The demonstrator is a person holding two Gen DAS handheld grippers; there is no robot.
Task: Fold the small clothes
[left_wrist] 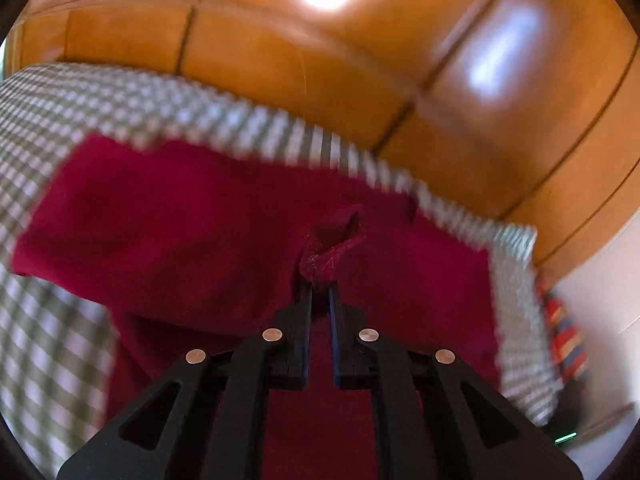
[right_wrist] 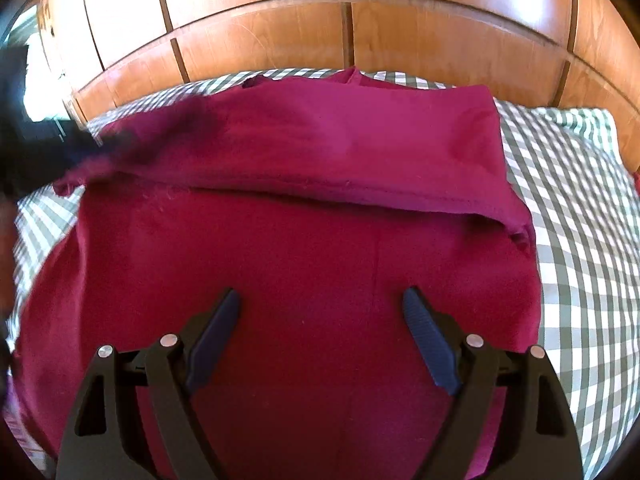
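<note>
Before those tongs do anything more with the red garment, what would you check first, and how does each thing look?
1. Left tongs grip the cloth: ok, shut on a pinched bit of the red garment.
2. Right tongs free: ok, open above the garment, nothing between them.
3. First fold made: ok, the far part lies doubled over with its hem across the middle.
4. Fold tidy: not ok, its right corner is bunched.
5. Checked sheet flat beneath: cannot tell, mostly covered.
6. Left view sharp: not ok, blurred.
</note>
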